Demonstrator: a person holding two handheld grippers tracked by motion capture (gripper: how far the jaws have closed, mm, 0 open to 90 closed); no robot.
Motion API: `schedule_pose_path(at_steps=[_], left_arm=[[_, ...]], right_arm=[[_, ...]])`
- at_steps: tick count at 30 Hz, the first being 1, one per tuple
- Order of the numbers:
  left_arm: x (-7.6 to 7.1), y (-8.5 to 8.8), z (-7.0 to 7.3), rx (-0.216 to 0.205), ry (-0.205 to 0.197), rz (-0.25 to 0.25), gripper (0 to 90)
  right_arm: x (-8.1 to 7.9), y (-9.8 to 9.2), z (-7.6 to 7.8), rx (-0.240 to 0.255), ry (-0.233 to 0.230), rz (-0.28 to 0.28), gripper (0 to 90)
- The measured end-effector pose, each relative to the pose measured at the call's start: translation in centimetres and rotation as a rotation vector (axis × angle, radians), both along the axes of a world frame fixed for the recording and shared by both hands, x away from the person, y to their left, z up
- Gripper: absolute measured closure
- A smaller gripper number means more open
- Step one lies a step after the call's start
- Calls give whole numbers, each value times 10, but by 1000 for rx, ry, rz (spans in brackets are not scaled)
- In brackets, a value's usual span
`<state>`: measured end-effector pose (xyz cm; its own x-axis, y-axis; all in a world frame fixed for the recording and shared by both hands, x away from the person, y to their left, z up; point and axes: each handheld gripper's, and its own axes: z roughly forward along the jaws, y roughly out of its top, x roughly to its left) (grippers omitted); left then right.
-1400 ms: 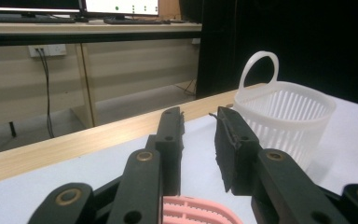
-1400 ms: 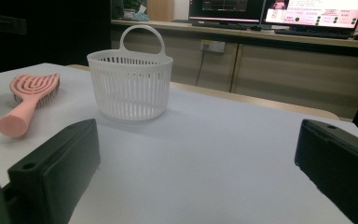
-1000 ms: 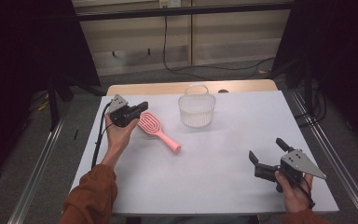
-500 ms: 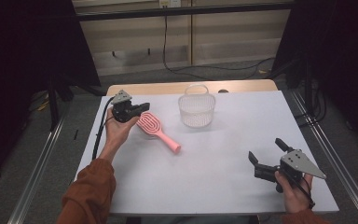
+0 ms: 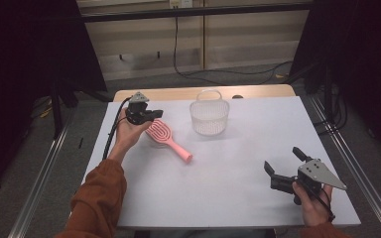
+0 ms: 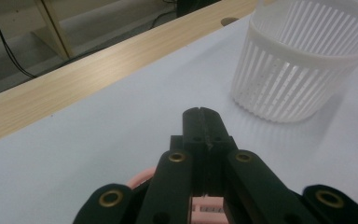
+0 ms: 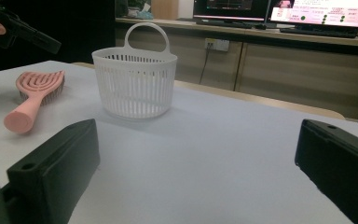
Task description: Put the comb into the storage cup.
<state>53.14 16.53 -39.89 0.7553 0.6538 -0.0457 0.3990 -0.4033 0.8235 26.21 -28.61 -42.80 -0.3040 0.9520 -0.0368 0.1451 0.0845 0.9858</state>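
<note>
My left claw (image 5: 151, 114) has drifted across the bench (image 5: 238, 178) and now hovers over the pink brush (image 5: 163, 137), beside the basket (image 5: 209, 118). Its own view shows the jaws pressed together, empty. My right claw (image 7: 196, 172) gapes wide, idle. I'd open before grasping.

A white slatted basket (image 5: 209, 118) was set near the far edge of the white table (image 5: 238, 198). Beyond the basket, a black cable (image 5: 213, 74) was laid across the floor.

Lab: monitors (image 7: 279, 11) on bench, black curtains (image 5: 30, 74), floor cables (image 5: 213, 74).
</note>
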Motion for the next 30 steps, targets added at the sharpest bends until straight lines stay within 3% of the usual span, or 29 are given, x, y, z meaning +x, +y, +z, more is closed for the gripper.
schedule_pose_path(at_steps=[6, 8, 14, 18, 20, 30], left_arm=[[5, -3, -10, 43, 34, -10, 900], [5, -5, -14, 102, 22, -15, 900], [8, -7, -15, 111, -4, -10, 900], [10, -12, -18, 145, 14, -32, 900], [10, -14, -19, 162, 1, -32, 900], [16, -20, -22, 196, 31, -39, 900]], right_arm=[[0, 0, 0, 2, -1, 6, 0], [0, 0, 0, 0, 1, 8, 0], [0, 0, 0, -1, 5, 10, 0], [0, 0, -1, -1, 8, 9, 0], [0, 0, -1, -1, 7, 6, 0], [1, 1, -2, -7, 14, 15, 0]])
